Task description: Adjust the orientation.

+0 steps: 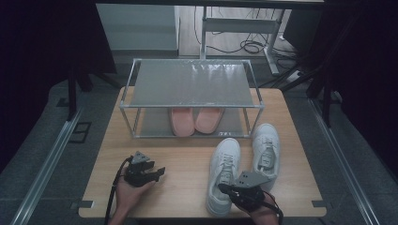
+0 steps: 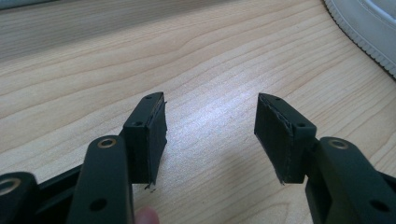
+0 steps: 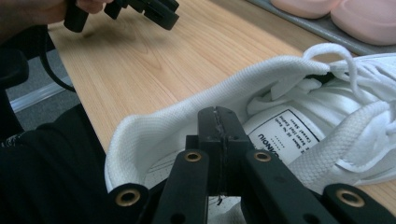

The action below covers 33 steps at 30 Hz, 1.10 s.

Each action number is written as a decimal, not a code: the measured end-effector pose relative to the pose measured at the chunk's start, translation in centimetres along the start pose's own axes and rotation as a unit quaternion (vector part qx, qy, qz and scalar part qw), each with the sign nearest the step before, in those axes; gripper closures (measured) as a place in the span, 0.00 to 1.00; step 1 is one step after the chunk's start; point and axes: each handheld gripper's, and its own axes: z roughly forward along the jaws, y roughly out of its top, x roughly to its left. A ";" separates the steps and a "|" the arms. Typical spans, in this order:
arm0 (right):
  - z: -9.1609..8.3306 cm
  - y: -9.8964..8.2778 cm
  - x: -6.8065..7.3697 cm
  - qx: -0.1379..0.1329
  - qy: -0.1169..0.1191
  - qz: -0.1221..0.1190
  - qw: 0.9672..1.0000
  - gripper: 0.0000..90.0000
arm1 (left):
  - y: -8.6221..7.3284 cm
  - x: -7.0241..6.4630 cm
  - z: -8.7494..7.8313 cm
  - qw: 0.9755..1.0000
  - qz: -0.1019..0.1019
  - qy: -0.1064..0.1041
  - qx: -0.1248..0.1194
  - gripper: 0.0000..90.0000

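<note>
We work at a pale wooden table [image 1: 187, 161] in a dim room, and the thing in hand is the left-hand white sneaker [image 1: 224, 171], lying near the table's front edge with its toe pointing toward the shoe rack [image 1: 190, 84]. Our right gripper [image 3: 218, 122] sits at its heel opening, jaws pressed together with no gap between the pads; in the right gripper view they stand right against the padded collar, but we cannot tell whether any of the collar is actually pinched between them. To lift this shoe well, we judge the pads must bite the collar's rim squarely (a soft, yielding edge, so a shallow nip could slip), and the loose laces should stay clear of the jaws. The second white sneaker [image 1: 266, 147] lies just beside the first, so a straight rise would avoid dragging it.

Our left gripper [image 2: 210, 133] rests low over bare wood, well apart from the shoes, jaws spread wide and holding nothing.

Behind, the rack's lower shelf carries a pair of pink slippers [image 1: 195, 119], while its top shelf is bare. Grey floor surrounds the table, and cables [image 1: 251, 46] trail around a desk frame beyond.
</note>
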 end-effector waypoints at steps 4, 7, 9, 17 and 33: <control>0.1 0.0 0.0 0.006 0.000 0.000 1.000 1.00 | 0.0 0.0 0.0 1.000 0.001 0.000 0.000 0.49; 0.1 -0.1 0.0 0.009 -0.002 0.000 1.000 1.00 | 0.0 0.0 0.0 1.000 0.000 0.000 0.001 0.49; 0.1 -0.1 -0.1 0.013 -0.006 0.001 1.000 1.00 | 0.0 0.0 0.1 1.000 0.000 -0.001 0.003 0.49; 0.1 -0.8 -0.5 0.024 -0.009 0.009 1.000 1.00 | 0.0 0.0 0.1 1.000 0.000 -0.001 0.004 0.49; -0.4 -0.7 -0.8 0.027 -0.002 0.009 1.000 1.00 | 0.0 0.1 0.1 1.000 -0.001 0.000 0.004 0.49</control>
